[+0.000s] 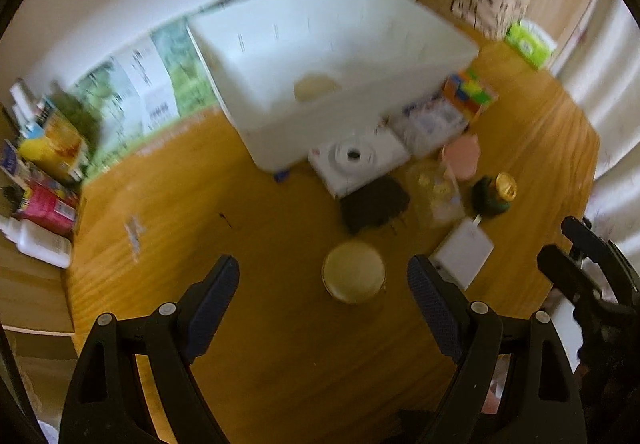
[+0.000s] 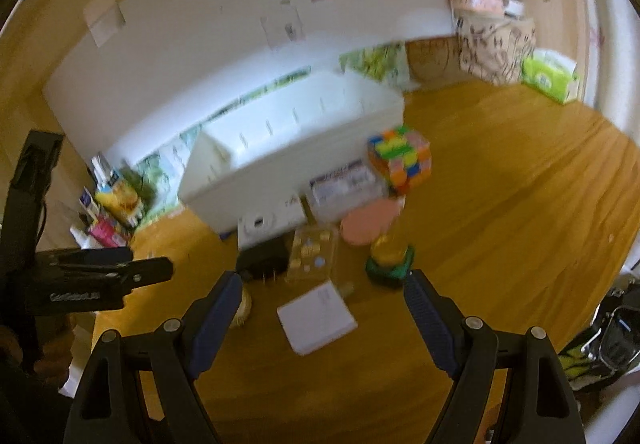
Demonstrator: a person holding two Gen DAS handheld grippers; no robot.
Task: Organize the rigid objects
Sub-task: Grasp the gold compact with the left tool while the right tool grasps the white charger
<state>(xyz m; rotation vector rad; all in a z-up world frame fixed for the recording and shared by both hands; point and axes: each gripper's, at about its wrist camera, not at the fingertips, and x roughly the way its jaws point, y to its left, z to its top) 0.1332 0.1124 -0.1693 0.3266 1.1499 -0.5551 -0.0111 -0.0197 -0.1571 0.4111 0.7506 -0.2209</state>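
The left gripper (image 1: 323, 286) hangs over the wooden table (image 1: 280, 364) with its fingers spread wide and nothing between them. Just beyond the fingertips, between them in the left wrist view, a round gold-lidded tin (image 1: 353, 271) stands on the table. The right gripper (image 2: 322, 292) is likewise spread wide and empty; a flat white box (image 2: 316, 317) lies on the table between its fingertips in the right wrist view, to the right of the tin.

A little farther sits a black block-shaped object (image 1: 374, 203), too blurred to name, with a clear plastic case (image 2: 311, 253) holding small pieces just to its right. Right of that case stands a green-based jar with a gold lid (image 1: 496, 193), and just behind it a pink round item (image 2: 370, 223).

Farther still, a white instant camera (image 1: 358, 160) rests against the near wall of a large white bin (image 1: 320, 124). To its right lie a clear box with a printed label (image 2: 344, 184) and a multicoloured puzzle cube (image 2: 400, 158), both beside the bin. Inside the bin a pale round object (image 1: 316, 87) lies on the floor.

At the far left edge stand cartons and bottles (image 1: 44, 180); at the far right, a green tissue box (image 2: 550, 78) and a patterned bag (image 2: 496, 44).
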